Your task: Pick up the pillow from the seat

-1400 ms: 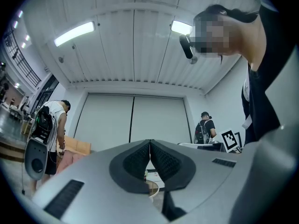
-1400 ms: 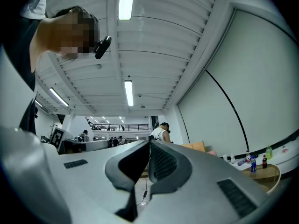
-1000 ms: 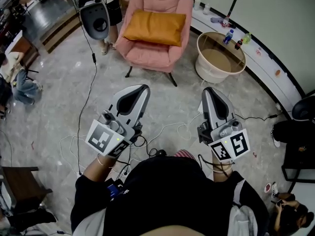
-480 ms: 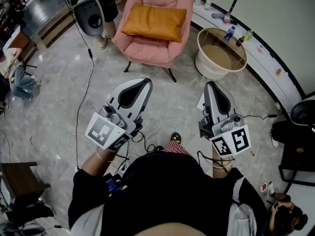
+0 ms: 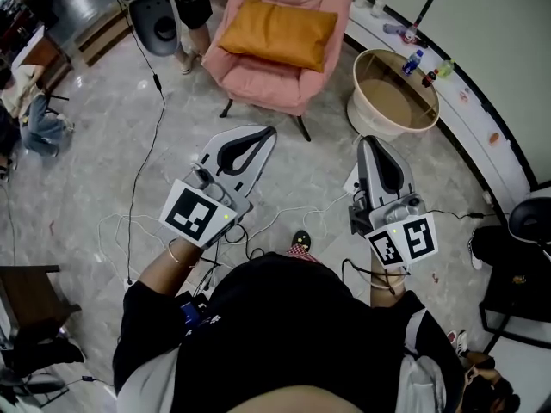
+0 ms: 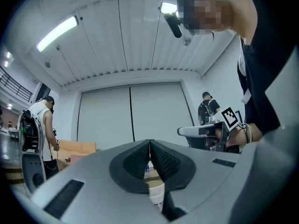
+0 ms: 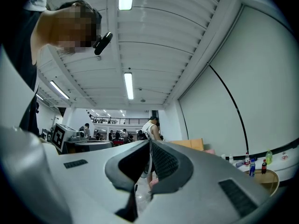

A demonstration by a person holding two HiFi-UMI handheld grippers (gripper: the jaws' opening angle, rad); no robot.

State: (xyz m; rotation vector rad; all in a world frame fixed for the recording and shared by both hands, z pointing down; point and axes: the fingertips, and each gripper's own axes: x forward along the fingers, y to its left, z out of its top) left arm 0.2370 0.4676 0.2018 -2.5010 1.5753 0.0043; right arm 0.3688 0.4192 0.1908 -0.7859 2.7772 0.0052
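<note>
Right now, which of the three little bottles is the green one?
The green bottle, rightmost of the three on the white ledge; the blue bottle and the dark red-capped bottle stand to its left.

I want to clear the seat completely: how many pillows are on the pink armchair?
1: the orange pillow lies on the pink armchair, across its seat and against the backrest. No other pillow shows.

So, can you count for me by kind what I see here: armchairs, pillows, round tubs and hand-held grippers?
pink armchair: 1
orange pillow: 1
round tub: 1
grippers: 2, the left gripper and the right gripper
Total: 5
</note>
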